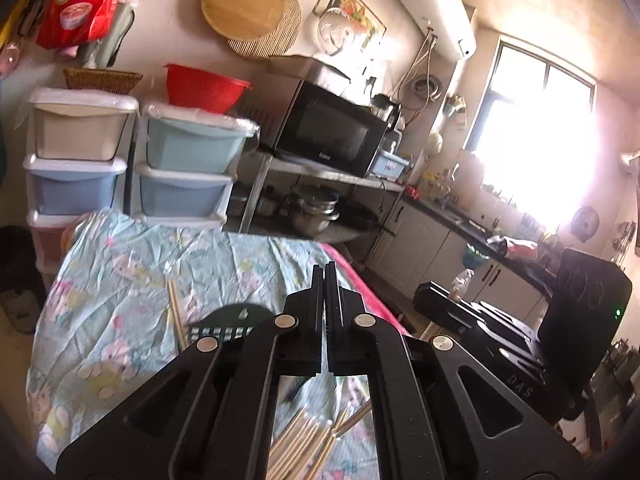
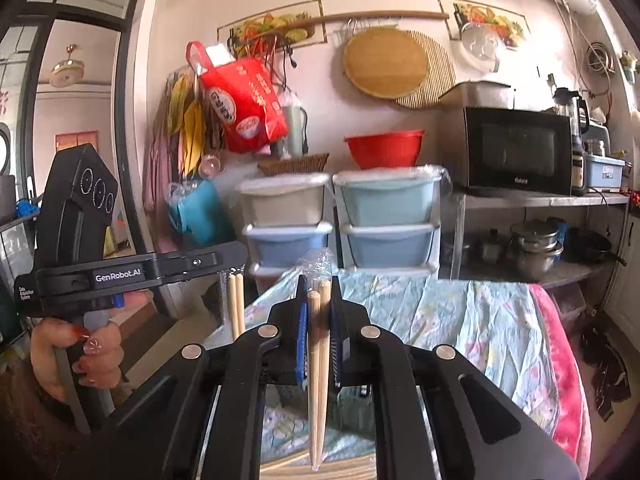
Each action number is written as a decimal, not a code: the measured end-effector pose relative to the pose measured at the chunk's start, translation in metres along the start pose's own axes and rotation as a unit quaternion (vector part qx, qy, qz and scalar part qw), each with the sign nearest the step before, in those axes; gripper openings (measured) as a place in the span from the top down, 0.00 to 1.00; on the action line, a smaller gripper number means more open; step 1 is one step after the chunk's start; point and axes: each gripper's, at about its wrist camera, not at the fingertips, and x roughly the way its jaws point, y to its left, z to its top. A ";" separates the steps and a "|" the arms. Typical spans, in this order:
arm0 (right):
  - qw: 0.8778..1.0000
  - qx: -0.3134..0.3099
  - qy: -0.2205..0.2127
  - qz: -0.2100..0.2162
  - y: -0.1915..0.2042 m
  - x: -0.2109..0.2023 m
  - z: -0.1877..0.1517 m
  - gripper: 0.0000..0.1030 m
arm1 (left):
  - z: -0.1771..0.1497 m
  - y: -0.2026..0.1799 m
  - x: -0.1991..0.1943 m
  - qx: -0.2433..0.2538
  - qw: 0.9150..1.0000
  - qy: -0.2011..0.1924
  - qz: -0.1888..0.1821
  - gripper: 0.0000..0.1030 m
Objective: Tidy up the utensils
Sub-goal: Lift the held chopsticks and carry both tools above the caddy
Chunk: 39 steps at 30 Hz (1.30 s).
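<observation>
My right gripper (image 2: 319, 284) is shut on a pair of wooden chopsticks (image 2: 318, 360) in a clear plastic sleeve, held upright above the table. My left gripper (image 1: 324, 270) looks shut; in the right wrist view it (image 2: 234, 270) holds another pair of chopsticks (image 2: 236, 304) that hang down below it. In the left wrist view those chopsticks are not seen between the fingers. Several loose chopsticks (image 1: 308, 440) lie on the flowered cloth (image 1: 120, 280) below the left gripper. A black slotted holder (image 1: 228, 322) with chopsticks (image 1: 176, 312) standing in it sits on the cloth.
Stacked plastic drawers (image 2: 340, 216) stand behind the table. A microwave (image 2: 520, 152) sits on a metal rack with pots (image 2: 536, 248) underneath. A pink blanket (image 2: 560, 360) edges the table's right side. The kitchen counter (image 1: 480, 232) runs under a bright window.
</observation>
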 end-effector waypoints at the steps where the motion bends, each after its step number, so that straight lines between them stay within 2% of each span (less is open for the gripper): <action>1: 1.000 -0.002 -0.005 -0.002 -0.001 0.000 0.003 0.91 | 0.003 -0.001 0.000 -0.001 1.000 -0.005 -0.001 1.00; 10: 0.999 -0.001 -0.035 -0.016 -0.007 0.005 0.019 0.91 | 0.030 -0.002 0.012 -0.013 0.999 -0.030 -0.006 1.00; 18: 0.998 0.007 -0.049 -0.028 -0.021 0.016 0.030 0.91 | 0.046 -0.001 0.028 -0.029 0.998 -0.044 -0.030 1.00; 27: 0.996 -0.001 -0.073 -0.048 -0.031 0.027 0.040 0.91 | 0.058 0.005 0.043 -0.027 0.997 -0.059 -0.029 1.00; 39: 0.995 -0.013 -0.081 -0.062 -0.039 0.051 0.027 0.91 | 0.040 0.015 0.075 -0.007 0.999 -0.043 -0.017 1.00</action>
